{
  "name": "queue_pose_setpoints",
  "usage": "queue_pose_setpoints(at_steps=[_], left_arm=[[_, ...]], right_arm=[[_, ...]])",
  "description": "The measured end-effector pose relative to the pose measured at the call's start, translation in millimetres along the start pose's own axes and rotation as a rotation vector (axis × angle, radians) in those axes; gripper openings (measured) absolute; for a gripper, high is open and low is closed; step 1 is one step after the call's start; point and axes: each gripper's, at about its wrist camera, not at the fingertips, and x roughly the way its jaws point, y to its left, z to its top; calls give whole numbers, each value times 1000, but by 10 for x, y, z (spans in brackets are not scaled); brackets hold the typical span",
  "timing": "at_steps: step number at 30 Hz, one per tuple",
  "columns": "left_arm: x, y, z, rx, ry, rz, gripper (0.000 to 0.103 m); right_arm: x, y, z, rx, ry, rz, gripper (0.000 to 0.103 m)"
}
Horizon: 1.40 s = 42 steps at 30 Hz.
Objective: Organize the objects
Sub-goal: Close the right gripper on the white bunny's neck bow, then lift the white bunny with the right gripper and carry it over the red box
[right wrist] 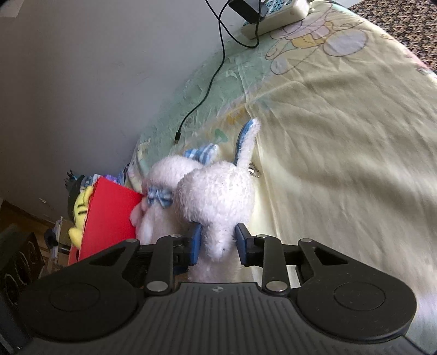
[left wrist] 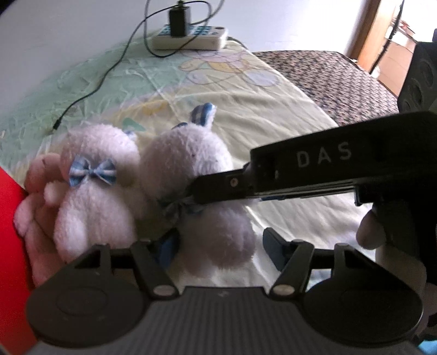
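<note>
Between both grippers' closed jaws, white plush bunny (right wrist: 215, 196), ears away toward power strip (right wrist: 275, 16).

White capital letters "DAS" stand on the side of the black right gripper (left wrist: 215, 191) body reaching in across the left wrist view; no other text is legible.

2 white plush bunnies (right wrist: 207, 196) w/ blue bows, side by side on bedsheet (right wrist: 341, 123).

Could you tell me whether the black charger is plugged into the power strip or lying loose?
Plugged in: the black charger stands upright on the power strip, its cable trailing across the sheet.
</note>
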Motion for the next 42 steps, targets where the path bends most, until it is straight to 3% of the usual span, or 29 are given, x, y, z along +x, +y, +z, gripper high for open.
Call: queue_pose_setpoints(at_steps=[11,22,25,29,32,34,37,42], left_arm=[[-232,-235,-425,83,39,-68,68],[-463,-349,-777,105,54,-159,68],[-482,-336,-827,91,52,-150,68],[-560,-241,-837,41,7,-133,81],[-580,-210,-834,31,-10,-124,82],[-521,-240,-827,37,-6,-117,82],[-432,-299,-826,51,11,-110,70],[-507,-307,-813,56,-19,-102,69]], right_arm=[[-287,16,-484,20,31,-30,30],[-479,104,-811,-15,53,-57,30],[-487,104,-882,-4,58,-57,29],[-510,80,-920,24,51,-61,29],[-514,104,-929,20,47,-62,29],[-509,144,-936,1,53,-56,29],[-497,232,-951,-48,66,-55,29],[-550,320,-912,-100,49,-38,28]])
